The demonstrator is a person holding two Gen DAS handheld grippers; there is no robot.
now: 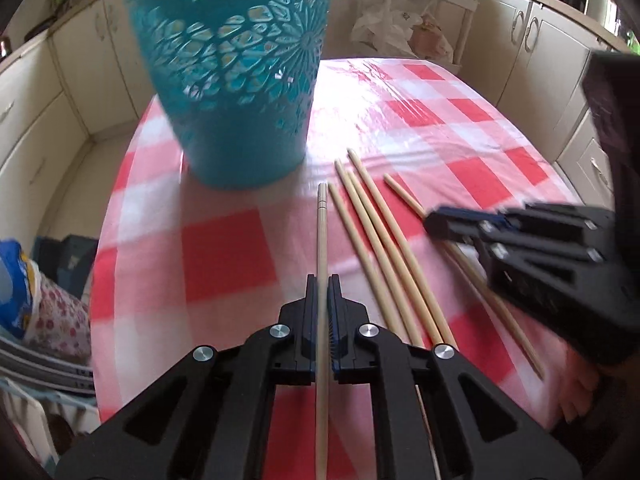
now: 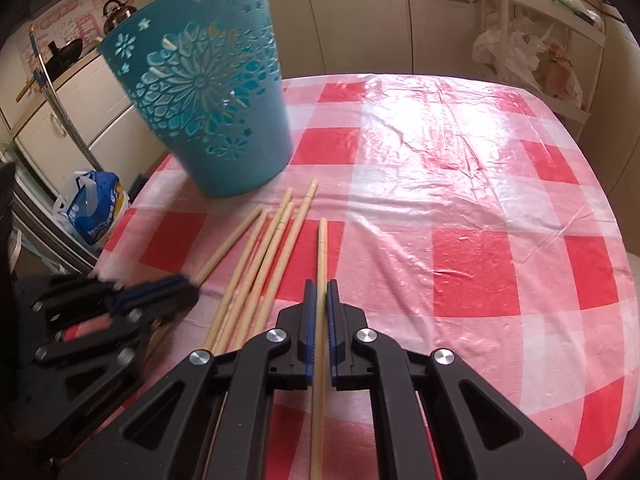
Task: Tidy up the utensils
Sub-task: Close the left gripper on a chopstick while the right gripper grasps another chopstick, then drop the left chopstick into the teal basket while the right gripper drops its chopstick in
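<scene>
Table in red-and-white checked cloth (image 2: 460,184), teal cut-out basket (image 2: 208,112) far left, loose wooden chopsticks (image 2: 264,264) near it

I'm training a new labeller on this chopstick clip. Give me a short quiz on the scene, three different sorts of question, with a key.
1. True or false: the left gripper is shut on a chopstick.
2. What holds the right gripper? A) nothing B) a chopstick C) the basket rim
3. Fill in: the teal basket stands on a red and white checked ____.

Key
1. True; its pads press a chopstick from both sides.
2. B; more loose chopsticks lie on the table between the two grippers.
3. tablecloth.
</scene>
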